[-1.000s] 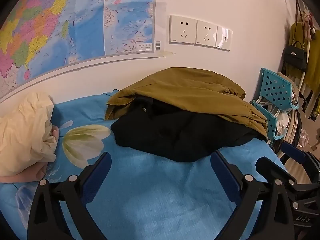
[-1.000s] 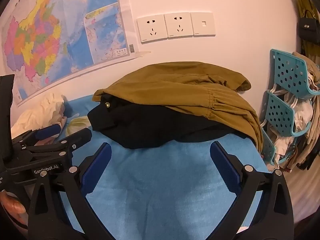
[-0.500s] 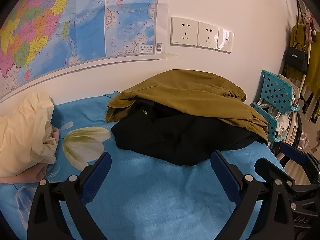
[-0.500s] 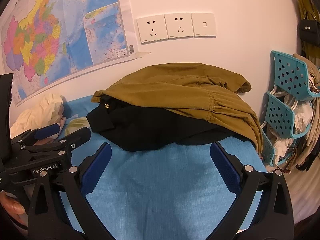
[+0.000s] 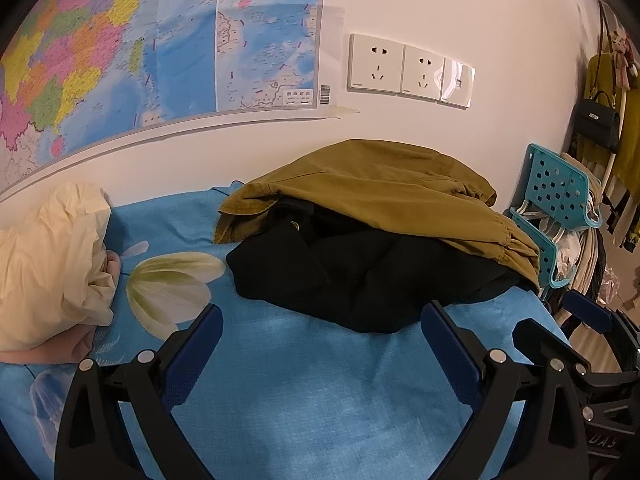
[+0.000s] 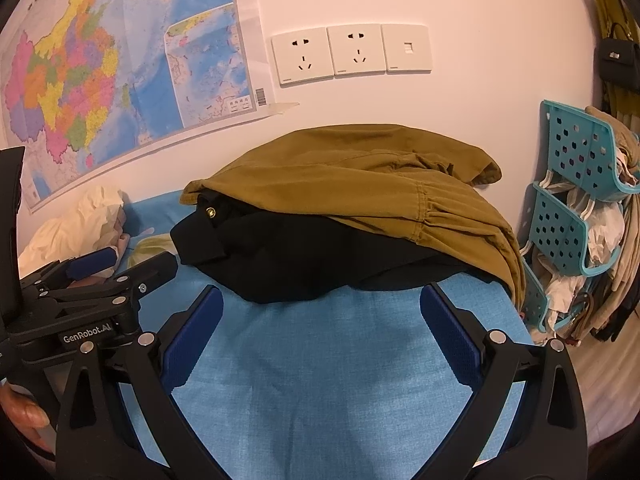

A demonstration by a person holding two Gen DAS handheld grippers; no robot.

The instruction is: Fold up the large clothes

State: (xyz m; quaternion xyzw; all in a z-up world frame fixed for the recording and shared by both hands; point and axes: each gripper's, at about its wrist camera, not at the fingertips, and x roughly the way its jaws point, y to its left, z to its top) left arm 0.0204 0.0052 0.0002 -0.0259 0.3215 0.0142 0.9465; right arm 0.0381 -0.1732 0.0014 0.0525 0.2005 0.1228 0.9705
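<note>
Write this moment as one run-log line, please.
stage: approach | left gripper: open, empty | right gripper: open, empty | olive jacket over black garment, unfolded on blue bedsheet

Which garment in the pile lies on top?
The olive-brown garment: it drapes over the black garment, whose edge sticks out beneath it toward the tongs. Both tongs are open and hold nothing.

Pretty lived-in room: white wall with a big colourful map taped up, a row of sockets beside it, and turquoise plastic racks stuffed with stuff on the right. Warm light.
</note>
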